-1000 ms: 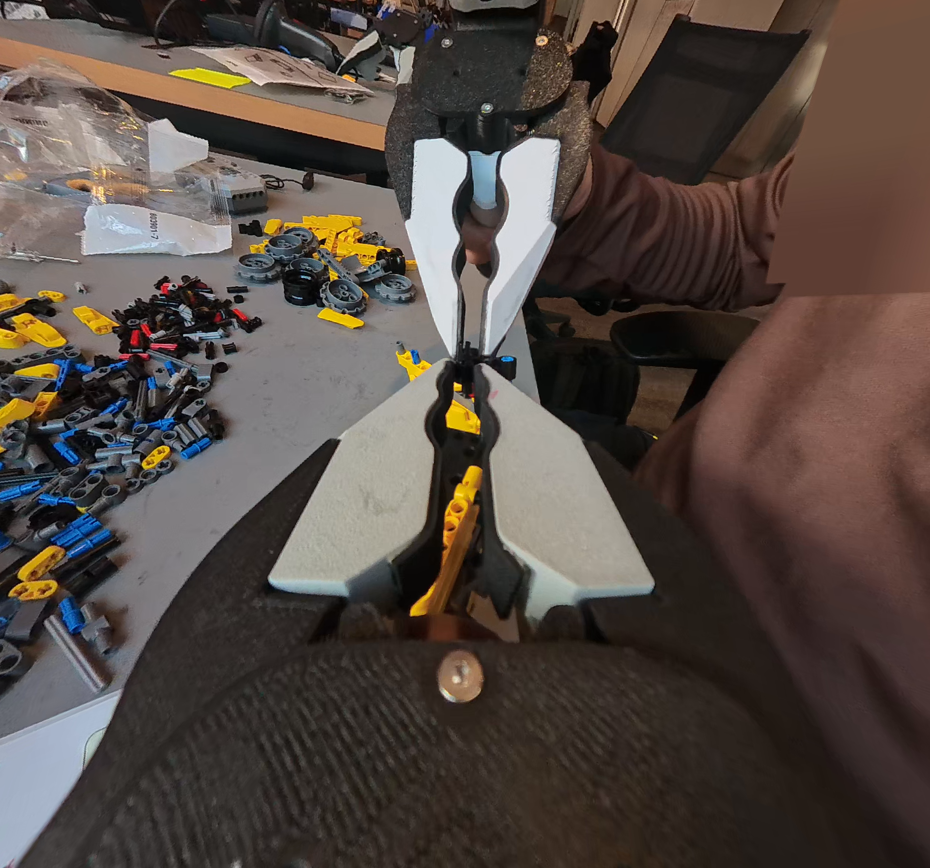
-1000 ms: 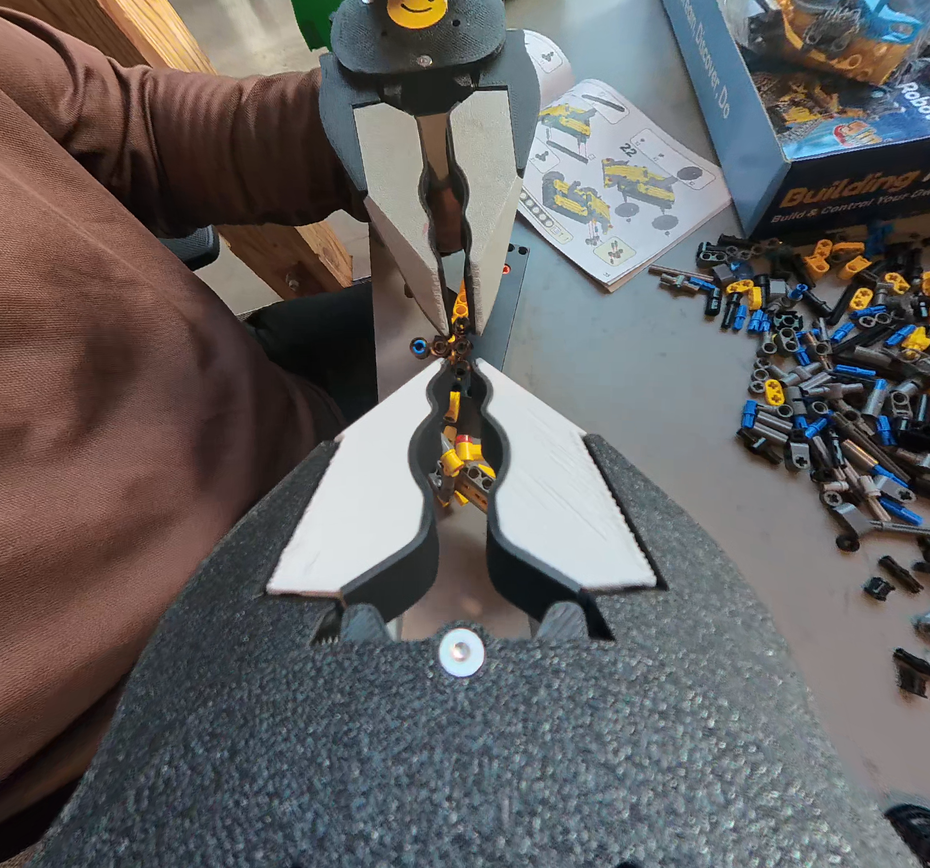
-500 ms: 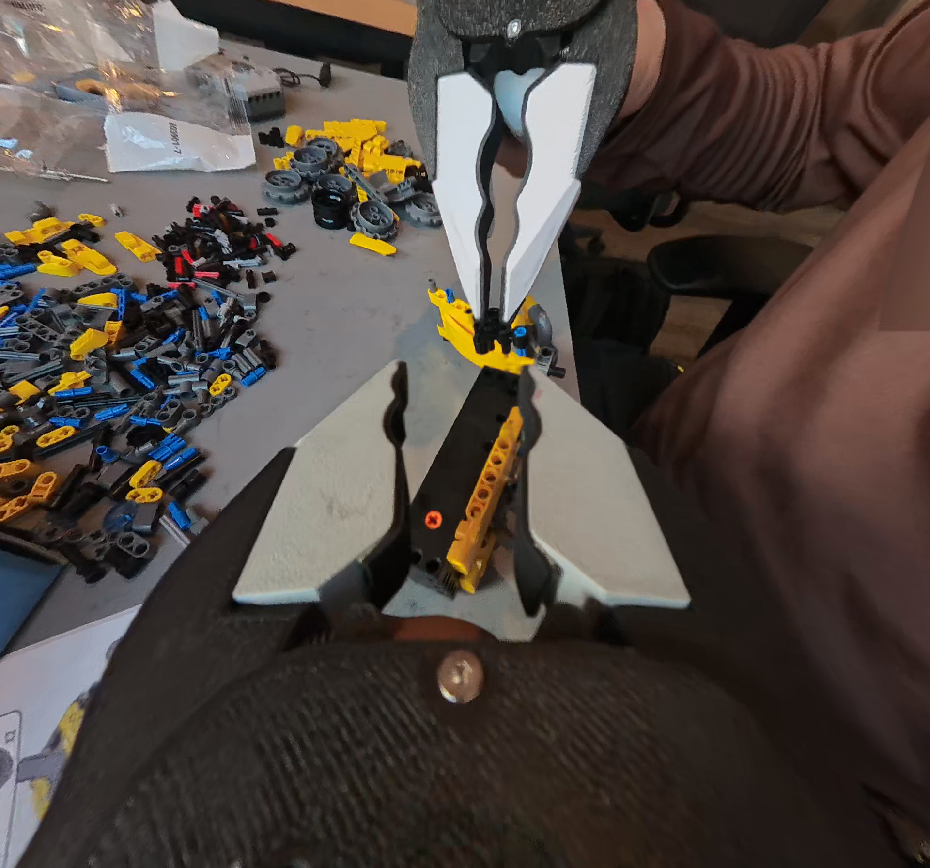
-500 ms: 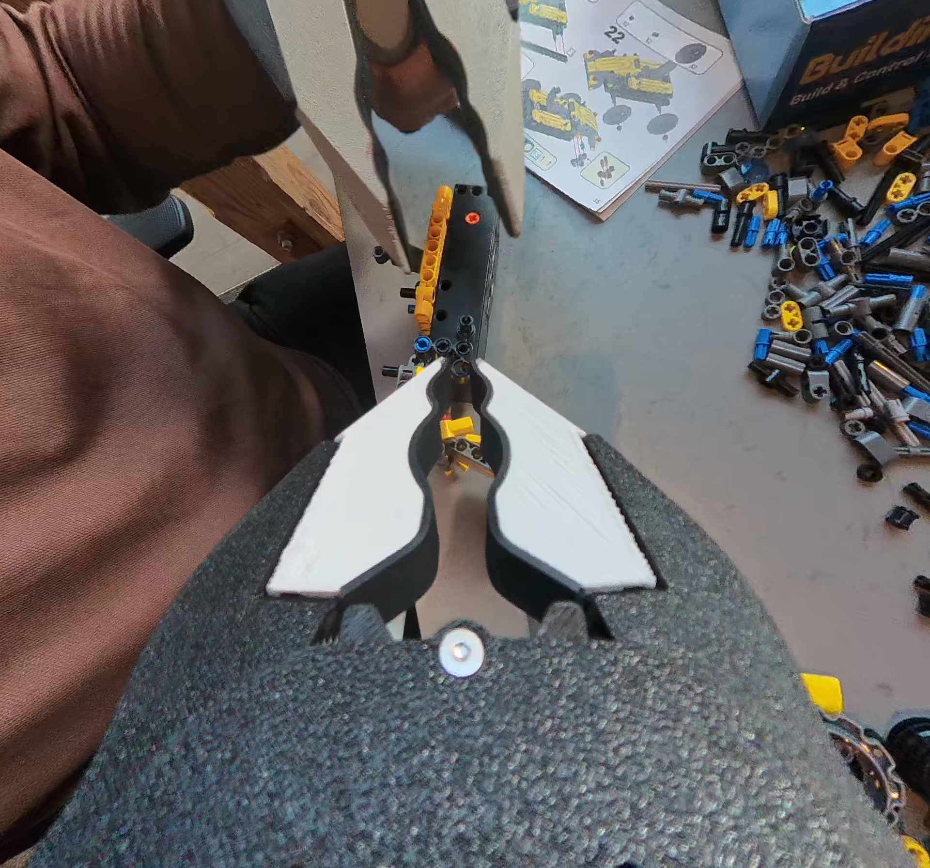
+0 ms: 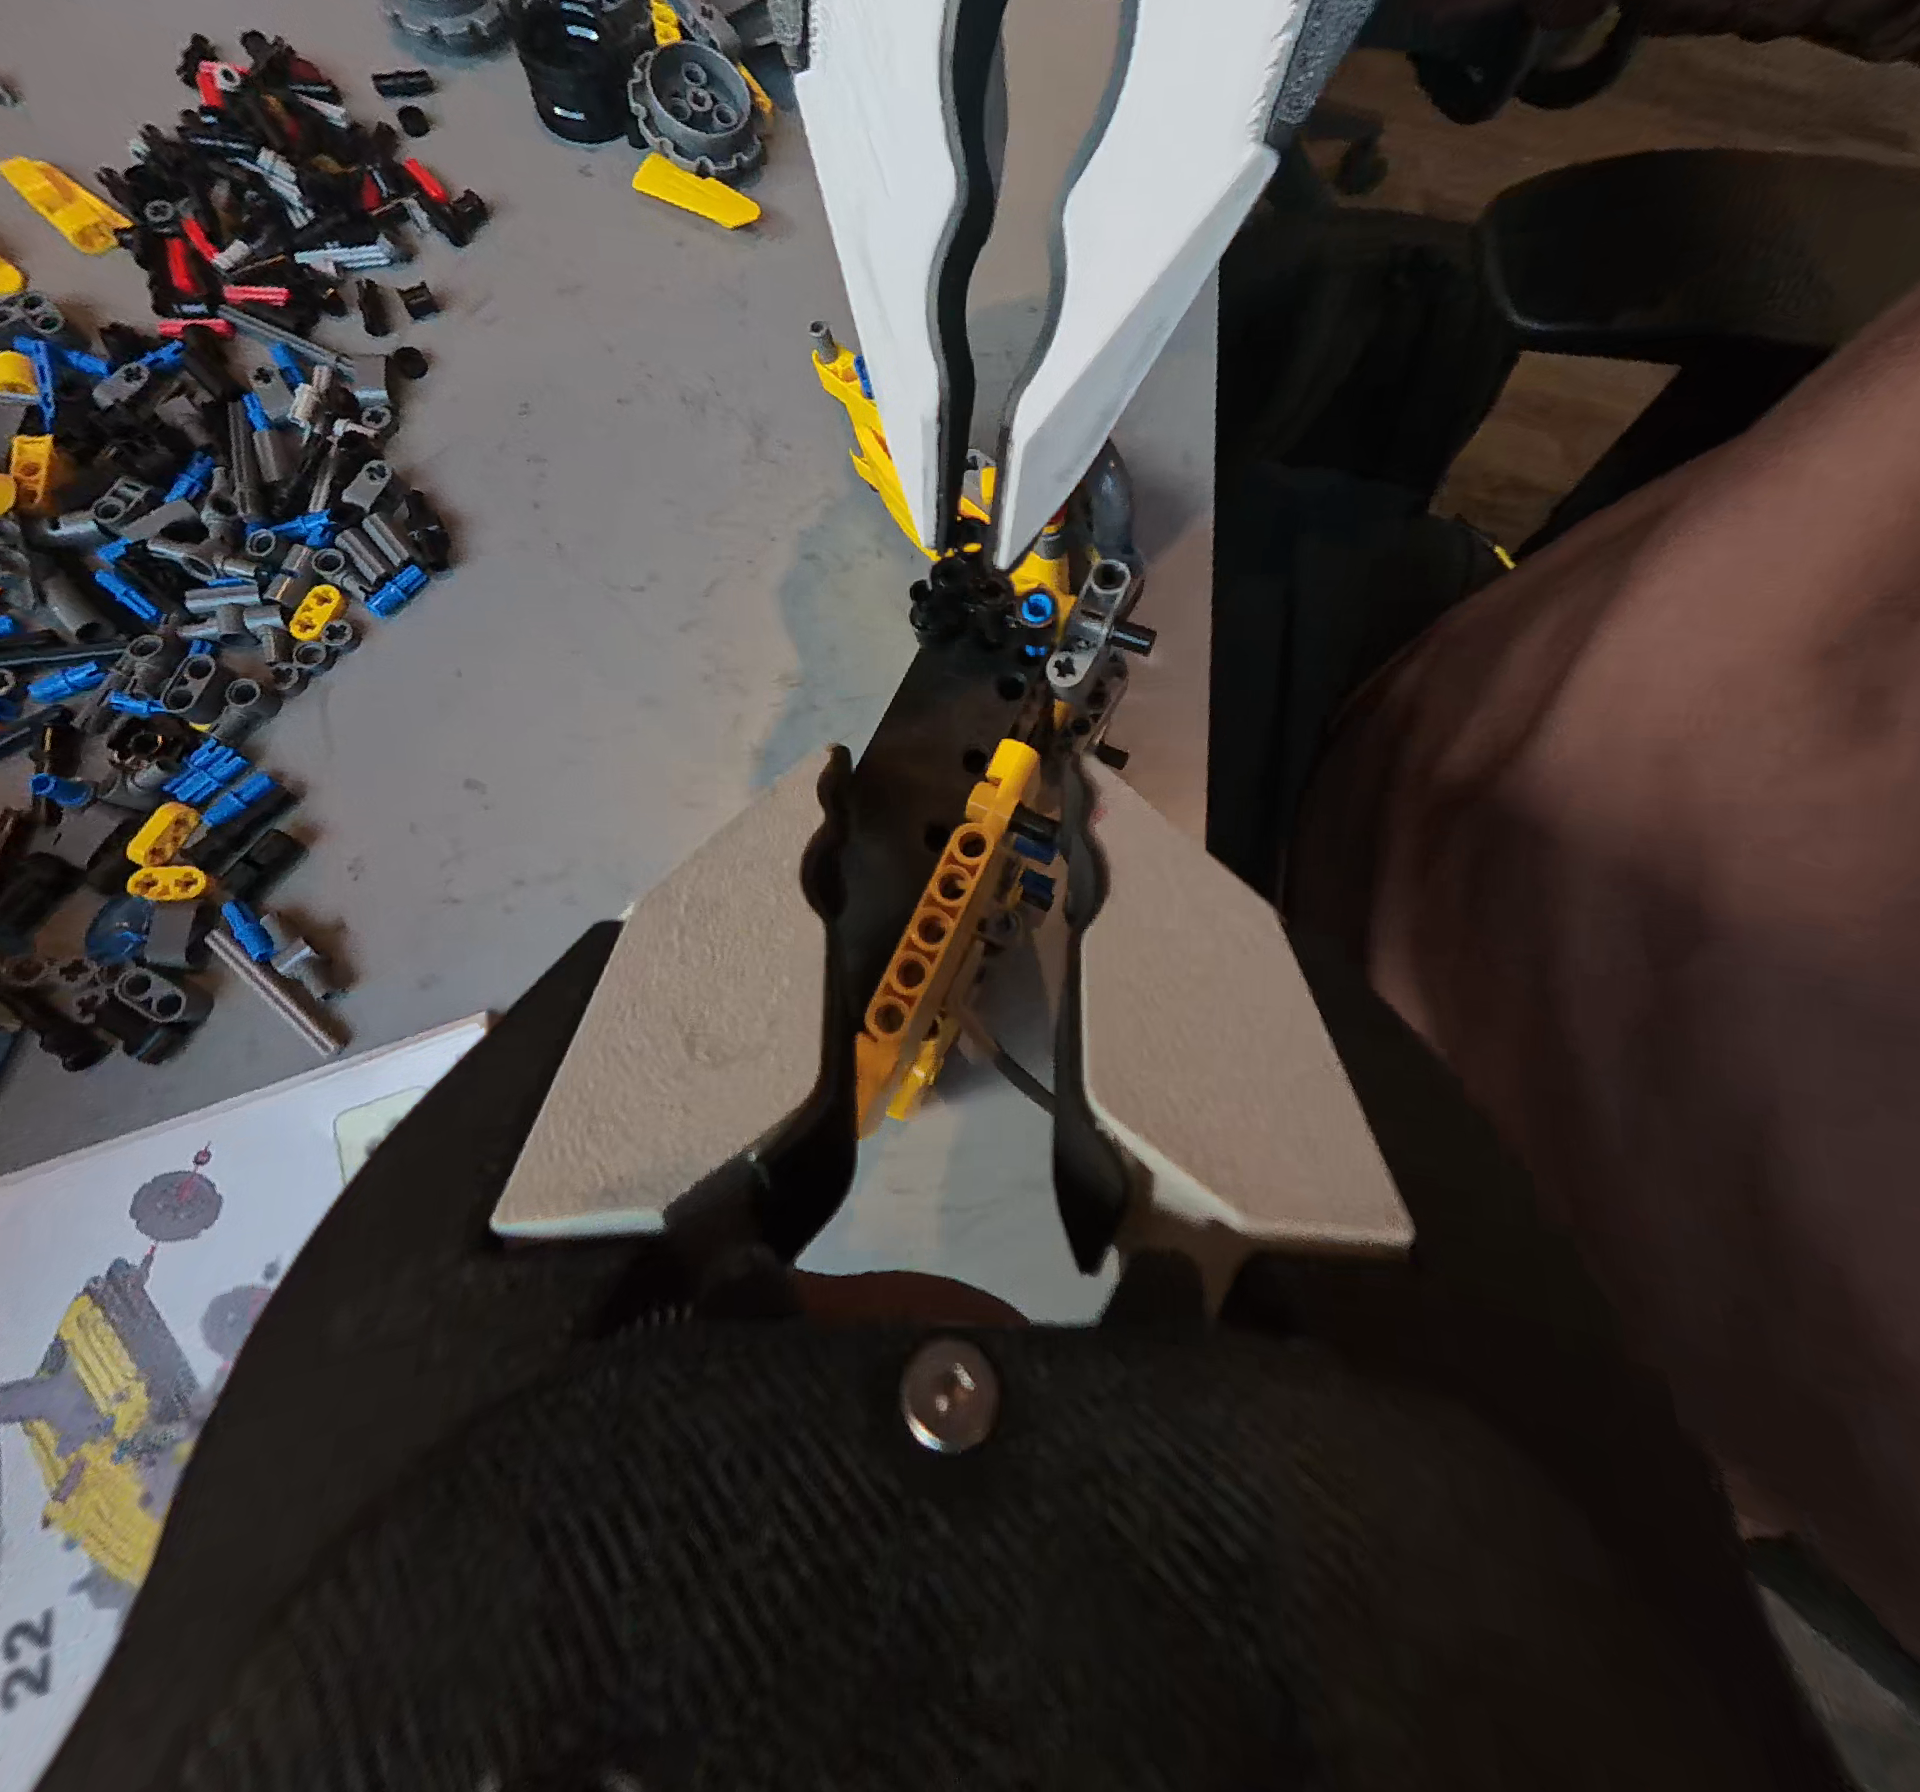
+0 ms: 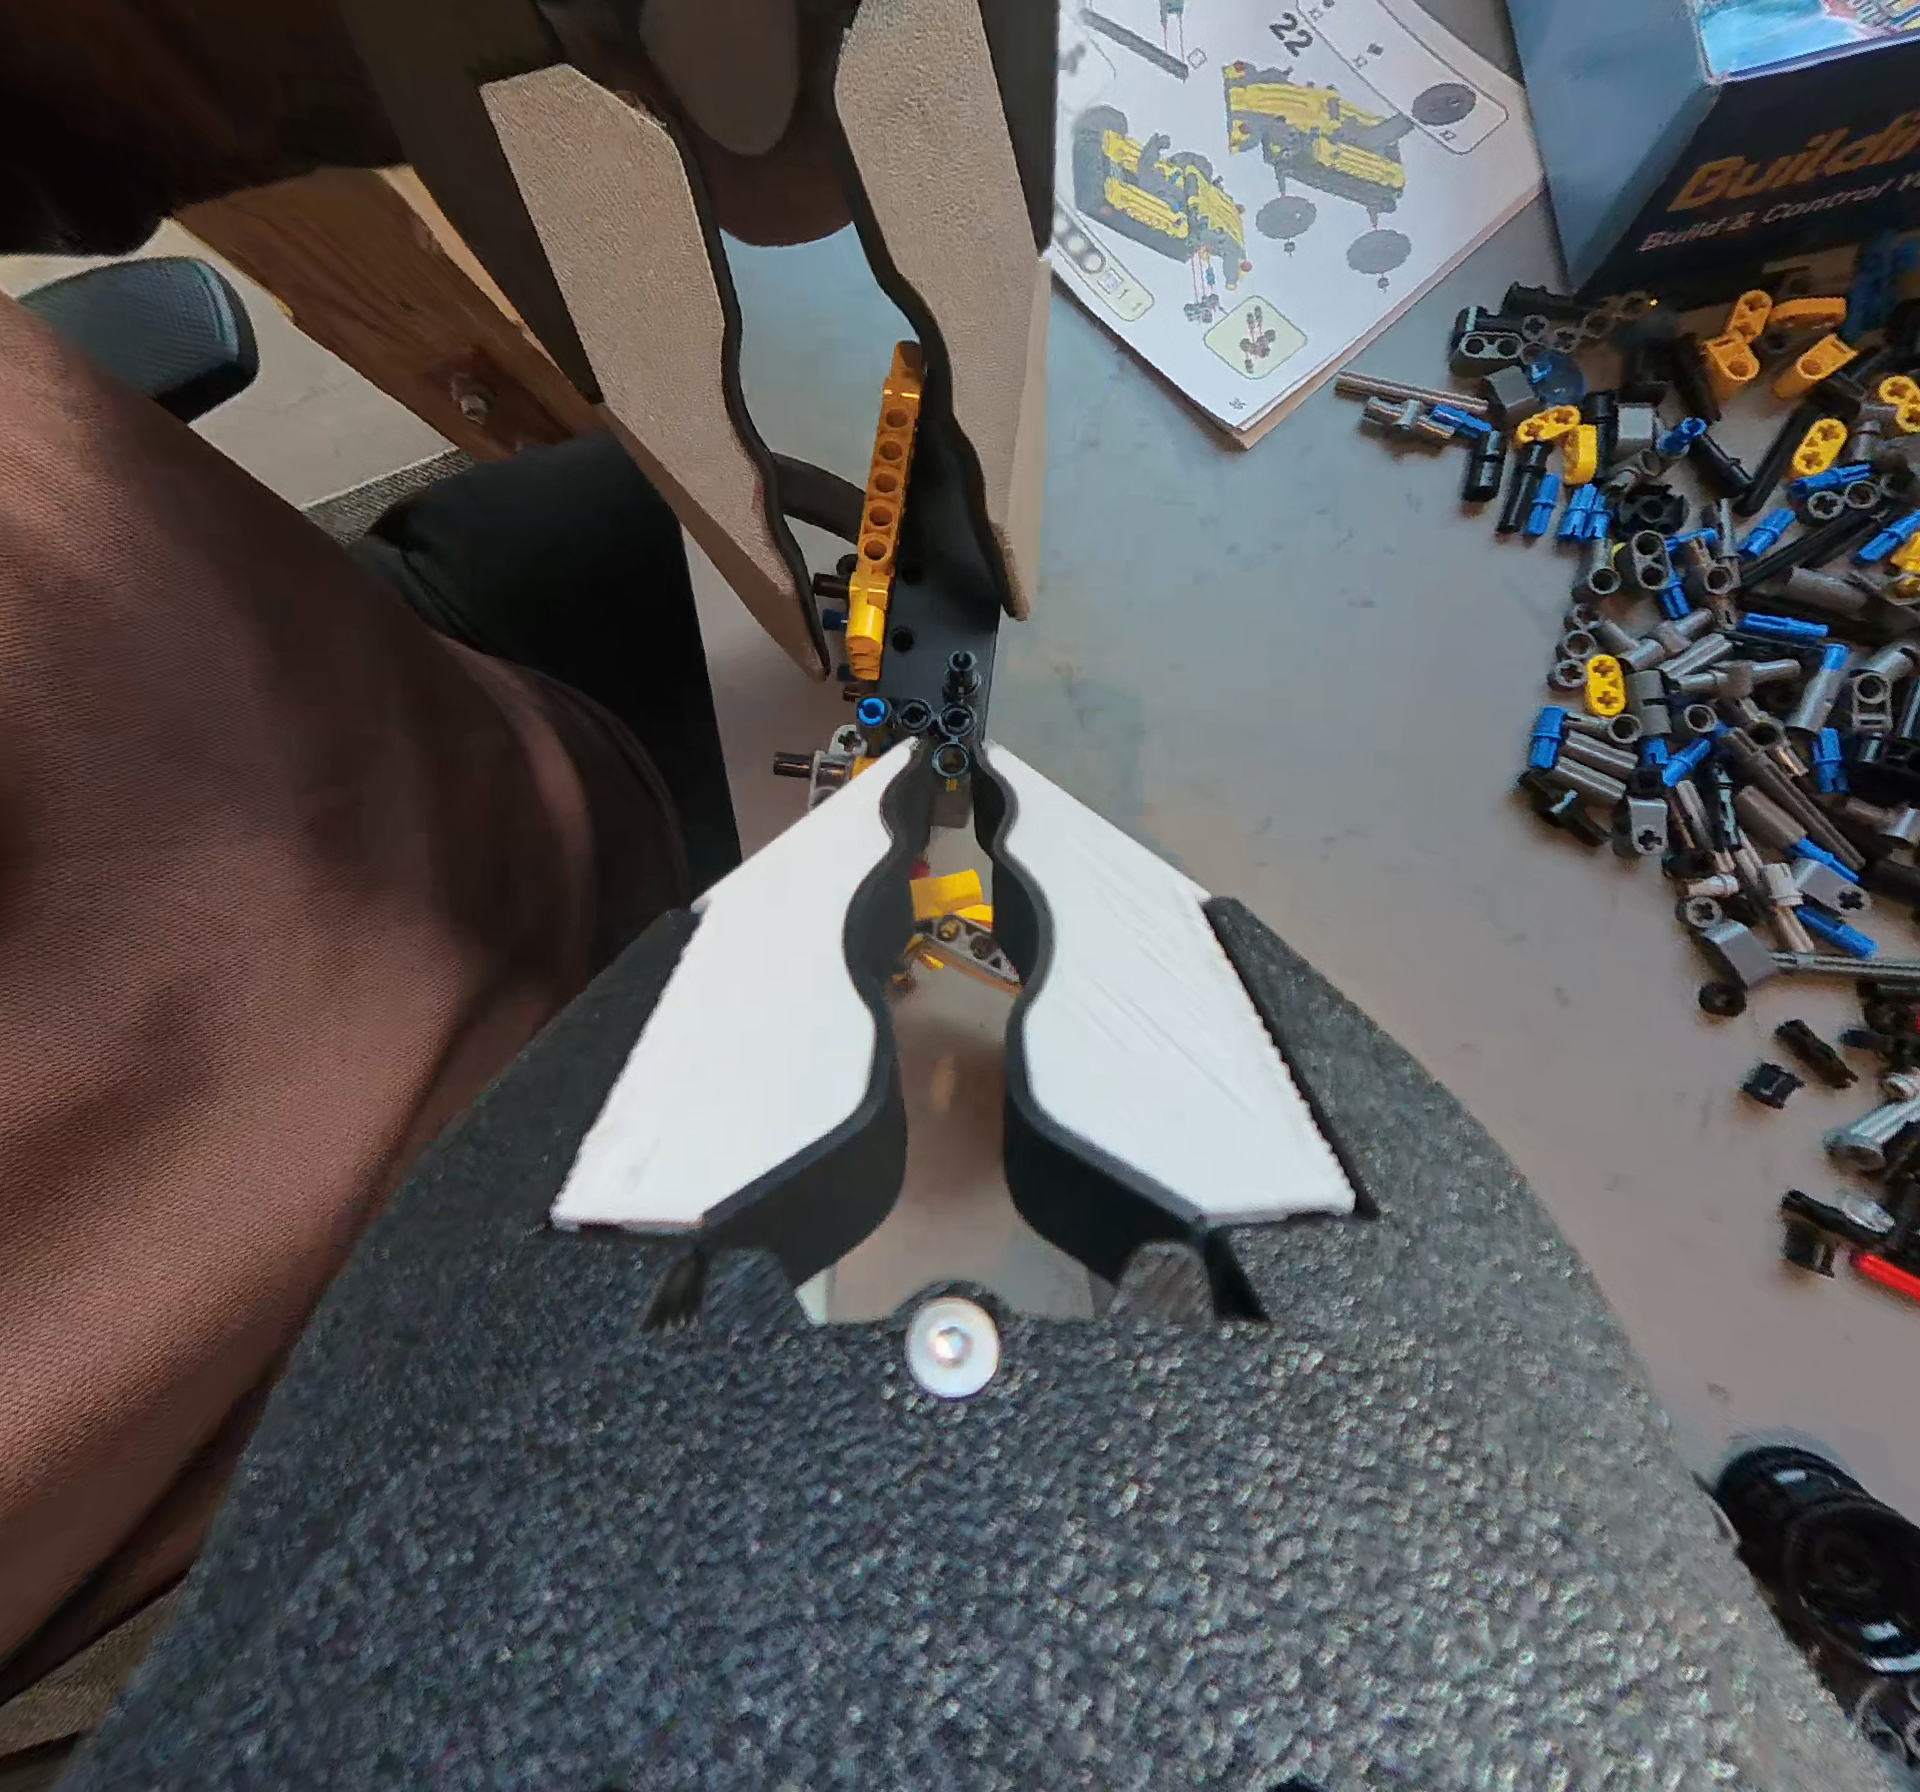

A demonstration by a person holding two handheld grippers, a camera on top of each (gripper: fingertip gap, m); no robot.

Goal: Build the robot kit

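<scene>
Left wrist view: a black-and-yellow brick assembly point(image 5: 940, 869) is bracketed by the spread left gripper point(image 5: 956, 776) at the grey table point(image 5: 623, 516) edge, loose parts point(image 5: 208, 495) at 9 o'clock. Right wrist view: the assembly's black end is pinched by the right gripper point(image 6: 948, 755), bare tabletop at 3 o'clock.

Matt grey tabletop point(image 5: 582, 516), faintly blotched. Loose building pieces point(image 5: 208, 537) of smooth, slightly glossy plastic. Paper instruction booklet point(image 6: 1278, 111), glossy cardboard box point(image 6: 1704, 49). The right gripper point(image 6: 948, 755) shell is grainy black; brown sleeve point(image 6: 239, 807) is soft cloth.
</scene>
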